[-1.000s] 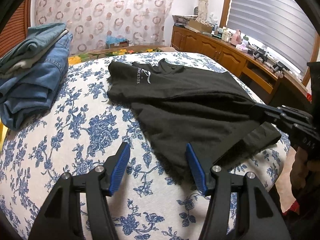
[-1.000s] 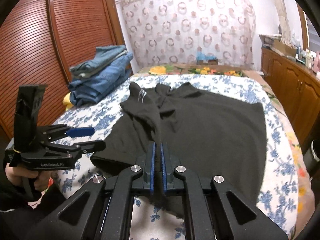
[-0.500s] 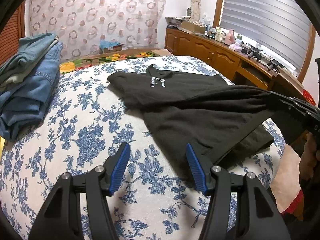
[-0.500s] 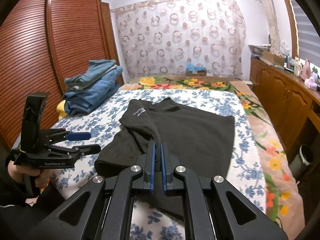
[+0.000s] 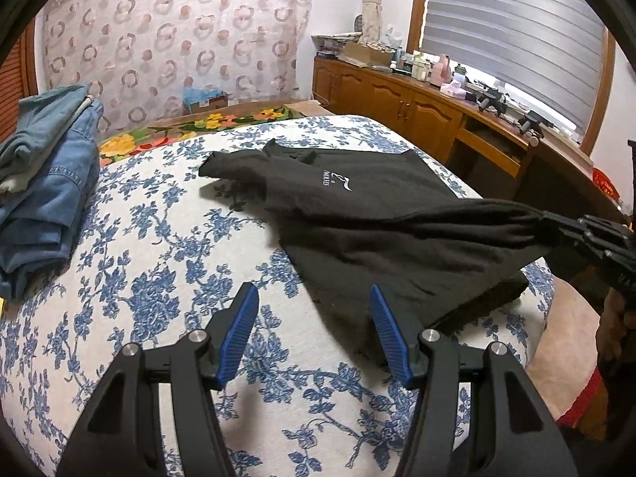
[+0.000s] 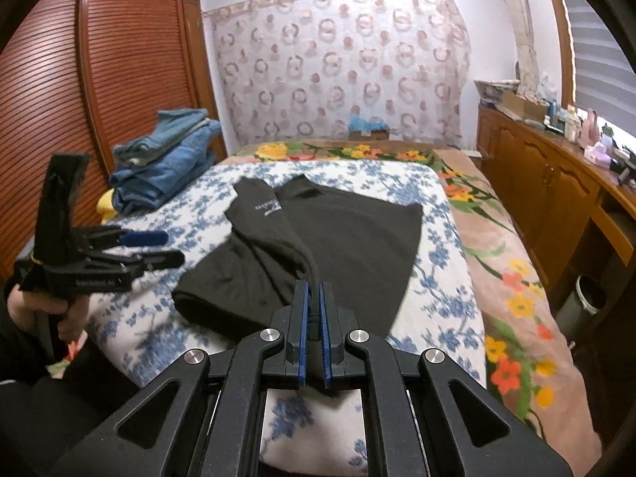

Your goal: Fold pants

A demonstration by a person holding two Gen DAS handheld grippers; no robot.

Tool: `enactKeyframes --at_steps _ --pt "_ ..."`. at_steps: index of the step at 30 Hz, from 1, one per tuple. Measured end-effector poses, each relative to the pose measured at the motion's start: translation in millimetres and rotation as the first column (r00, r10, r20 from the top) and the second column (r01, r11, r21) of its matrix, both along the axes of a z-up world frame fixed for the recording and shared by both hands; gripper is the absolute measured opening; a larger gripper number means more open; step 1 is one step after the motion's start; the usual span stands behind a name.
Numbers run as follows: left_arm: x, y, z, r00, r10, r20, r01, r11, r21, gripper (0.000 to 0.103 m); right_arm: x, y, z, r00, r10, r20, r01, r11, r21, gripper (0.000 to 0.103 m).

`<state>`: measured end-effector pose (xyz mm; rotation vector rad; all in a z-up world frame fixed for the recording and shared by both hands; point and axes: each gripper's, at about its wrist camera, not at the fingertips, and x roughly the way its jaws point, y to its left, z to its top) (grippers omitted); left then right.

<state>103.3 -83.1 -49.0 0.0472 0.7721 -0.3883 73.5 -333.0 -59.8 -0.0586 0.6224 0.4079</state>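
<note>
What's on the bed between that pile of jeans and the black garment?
Nothing: only bare blue-flowered bedspread separates the folded jeans from the black garment, as both wrist views show.

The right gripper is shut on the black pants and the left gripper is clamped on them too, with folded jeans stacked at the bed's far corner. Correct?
Not quite. The left gripper is open and holds nothing, as the left wrist view shows. The right gripper is shut on the black pants, and the folded jeans sit at the far corner.
</note>
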Motion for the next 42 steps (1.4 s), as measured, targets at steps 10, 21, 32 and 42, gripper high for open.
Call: enactKeyframes --at_steps 10,21,32,42 --pt "3.6 -10.6 -6.4 1.0 -0.017 -0.02 0.017 1.0 0.01 0.058 5.4 -14.9 -27.9 0.996 -0.037 -0.083 0.037 0.999 -0.002 0.003" --pt "5.7 -8.9 -17.6 0.999 -0.007 -0.053 0.007 1.0 0.014 0.058 12.3 -29.8 -36.1 0.991 -0.065 -0.118 0.071 0.997 0.04 0.018" --pt "12.7 5.9 -0.7 0.999 0.032 -0.012 -0.032 0.999 0.003 0.058 38.8 2.9 -10.9 0.999 0.002 -0.051 0.001 0.999 0.047 0.026" --pt "26.9 29.4 20.5 0.996 0.075 0.037 -0.075 0.997 -0.013 0.058 79.4 63.0 -2.4 0.991 0.128 -0.044 -0.126 0.991 0.049 0.029"
